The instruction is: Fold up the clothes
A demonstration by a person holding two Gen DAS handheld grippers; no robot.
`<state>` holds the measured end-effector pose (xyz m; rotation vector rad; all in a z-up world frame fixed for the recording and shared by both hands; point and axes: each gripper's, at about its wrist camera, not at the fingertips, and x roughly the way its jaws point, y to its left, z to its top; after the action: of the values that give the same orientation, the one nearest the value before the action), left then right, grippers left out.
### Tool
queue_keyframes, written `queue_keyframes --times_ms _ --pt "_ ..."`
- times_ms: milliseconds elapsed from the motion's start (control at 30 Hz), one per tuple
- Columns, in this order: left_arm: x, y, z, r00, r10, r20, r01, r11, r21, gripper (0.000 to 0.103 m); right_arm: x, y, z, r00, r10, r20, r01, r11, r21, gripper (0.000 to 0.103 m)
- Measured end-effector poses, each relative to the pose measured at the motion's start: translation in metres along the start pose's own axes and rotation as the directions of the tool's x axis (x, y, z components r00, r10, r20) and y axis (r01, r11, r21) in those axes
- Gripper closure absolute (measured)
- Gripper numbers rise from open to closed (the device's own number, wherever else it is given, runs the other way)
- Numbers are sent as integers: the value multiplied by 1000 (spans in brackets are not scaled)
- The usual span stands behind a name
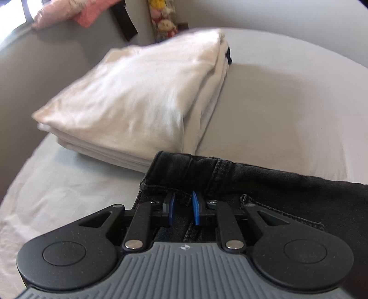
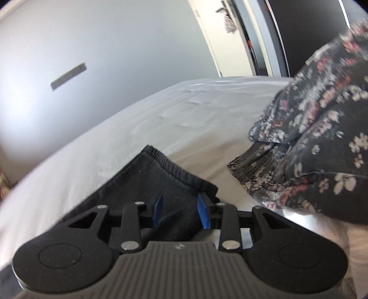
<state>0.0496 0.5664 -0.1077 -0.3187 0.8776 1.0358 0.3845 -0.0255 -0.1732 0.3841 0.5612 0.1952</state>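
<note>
A pair of black jeans (image 1: 264, 184) lies on the grey-white bed sheet (image 1: 287, 103). In the left wrist view my left gripper (image 1: 184, 202) is shut on the jeans' waistband at a belt loop, blue pads pinching the denim. In the right wrist view my right gripper (image 2: 180, 207) is shut on the black fabric near its hemmed edge (image 2: 174, 168), which drapes over the bed (image 2: 161, 119). The fabric fills the gap between the blue pads.
A stack of folded white clothes (image 1: 138, 99) sits just beyond the jeans. A dark floral garment (image 2: 322, 142) lies heaped at the right. Pink cloth (image 1: 76, 11) and plush toys (image 1: 164, 20) are at the far side, by the wall (image 2: 92, 57).
</note>
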Motion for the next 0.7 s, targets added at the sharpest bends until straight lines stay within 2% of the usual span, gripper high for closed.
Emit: queue_keyframes --times_ms 33,100,200,300,400,467,567,600,667,700 --pt "-12 -3 -4 999 -1 32 1 1000 -3 84 0 -5 2 1000 -3 -5 3 999 33 56" --pt "-35 -11 -13 997 -35 73 35 999 3 84 4 -16 3 999 3 -32 0 995 100 56" --pt "-65 -36 -25 987 -139 82 137 990 38 84 17 -31 1 996 23 -90 -5 982 188 55" --pt "-86 -71 -35 963 -262 58 257 963 86 84 32 -51 -4 989 86 -124 -44 950 309 54" --pt "-104 -112 -46 921 -389 22 384 916 118 84 41 -62 -5 979 168 -115 -112 914 389 54" --pt "-116 -142 -52 881 -474 3 469 873 133 84 46 -61 -6 975 193 -108 -138 912 386 55" --pt "-132 -193 -58 826 -563 -19 555 807 200 84 51 -58 -7 973 208 -100 -157 914 375 56" --pt "-139 -210 -60 810 -585 -27 575 785 232 84 52 -57 -8 973 210 -99 -159 915 370 60" --pt "-150 -244 -65 794 -607 -37 590 753 291 84 52 -54 -8 973 212 -95 -166 920 354 67" --pt "-155 -259 -68 779 -624 -51 608 734 304 84 50 -52 -7 973 214 -91 -171 923 346 72"
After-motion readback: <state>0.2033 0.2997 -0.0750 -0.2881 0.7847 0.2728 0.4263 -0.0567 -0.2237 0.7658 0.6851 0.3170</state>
